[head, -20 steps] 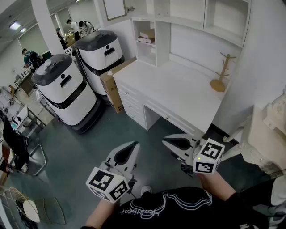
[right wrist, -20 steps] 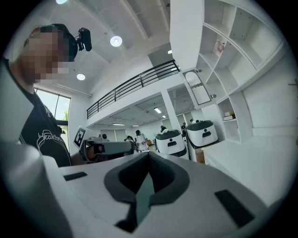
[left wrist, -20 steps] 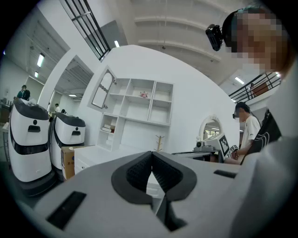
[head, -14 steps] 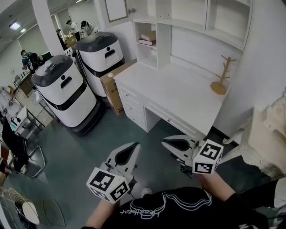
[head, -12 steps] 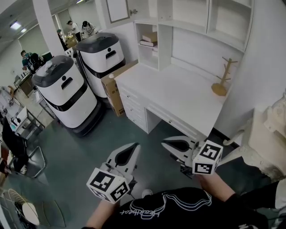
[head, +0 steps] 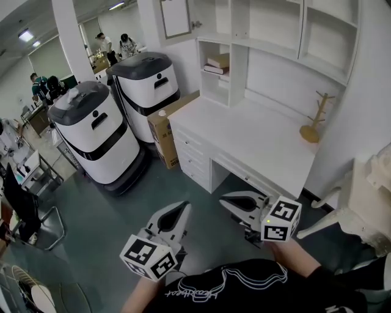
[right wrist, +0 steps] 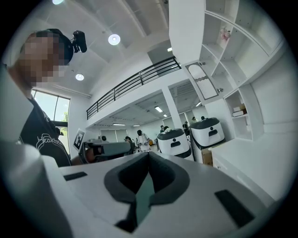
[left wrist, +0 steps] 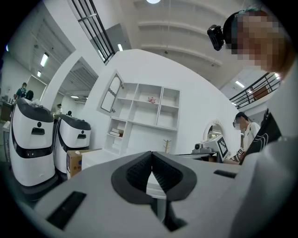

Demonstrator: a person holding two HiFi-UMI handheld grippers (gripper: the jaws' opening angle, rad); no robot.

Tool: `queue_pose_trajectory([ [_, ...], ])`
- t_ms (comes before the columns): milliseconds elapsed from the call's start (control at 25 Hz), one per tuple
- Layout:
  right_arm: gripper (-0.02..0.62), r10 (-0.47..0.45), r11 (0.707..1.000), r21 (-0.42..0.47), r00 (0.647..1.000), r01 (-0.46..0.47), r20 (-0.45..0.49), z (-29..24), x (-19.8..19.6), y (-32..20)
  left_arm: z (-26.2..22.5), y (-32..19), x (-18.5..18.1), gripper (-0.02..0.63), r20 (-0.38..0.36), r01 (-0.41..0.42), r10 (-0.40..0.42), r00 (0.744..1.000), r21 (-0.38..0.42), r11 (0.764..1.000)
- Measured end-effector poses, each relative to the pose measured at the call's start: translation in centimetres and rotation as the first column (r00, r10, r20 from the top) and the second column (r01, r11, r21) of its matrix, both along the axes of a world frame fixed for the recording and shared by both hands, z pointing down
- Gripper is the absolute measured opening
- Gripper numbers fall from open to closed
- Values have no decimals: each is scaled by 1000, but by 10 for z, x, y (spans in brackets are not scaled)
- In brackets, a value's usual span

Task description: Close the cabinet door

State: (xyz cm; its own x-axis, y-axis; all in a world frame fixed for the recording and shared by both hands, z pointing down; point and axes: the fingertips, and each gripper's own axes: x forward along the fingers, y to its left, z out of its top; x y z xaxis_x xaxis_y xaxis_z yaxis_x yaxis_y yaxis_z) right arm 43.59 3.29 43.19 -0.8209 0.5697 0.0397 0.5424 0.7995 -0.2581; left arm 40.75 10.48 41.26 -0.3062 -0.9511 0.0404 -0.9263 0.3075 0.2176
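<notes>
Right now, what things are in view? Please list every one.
desk: one, white, centre
shelves: one unit, white, above desk
door: one, white, open, shelves' top left
books: small stack, pale, shelf above desk
mug tree: one, wooden, desk's right end
box: one, brown, left of desk
machines: two, white-grey, left of box
people: several, far left background
left gripper: one, grey, shut, bottom
right gripper: one, grey, shut, bottom

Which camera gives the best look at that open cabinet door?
The left gripper view: the whole cabinet door shows, swung out from the shelves. The right gripper view shows it whole but skewed; the head view crops its top.
</notes>
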Motion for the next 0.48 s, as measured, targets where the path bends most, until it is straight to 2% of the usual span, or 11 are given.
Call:
queue_pose_trajectory([
  [480,8,-53,998,35,998,54,-23,5,-52,48,8,53,-55,3,-40,44,-42,998,41,998],
])
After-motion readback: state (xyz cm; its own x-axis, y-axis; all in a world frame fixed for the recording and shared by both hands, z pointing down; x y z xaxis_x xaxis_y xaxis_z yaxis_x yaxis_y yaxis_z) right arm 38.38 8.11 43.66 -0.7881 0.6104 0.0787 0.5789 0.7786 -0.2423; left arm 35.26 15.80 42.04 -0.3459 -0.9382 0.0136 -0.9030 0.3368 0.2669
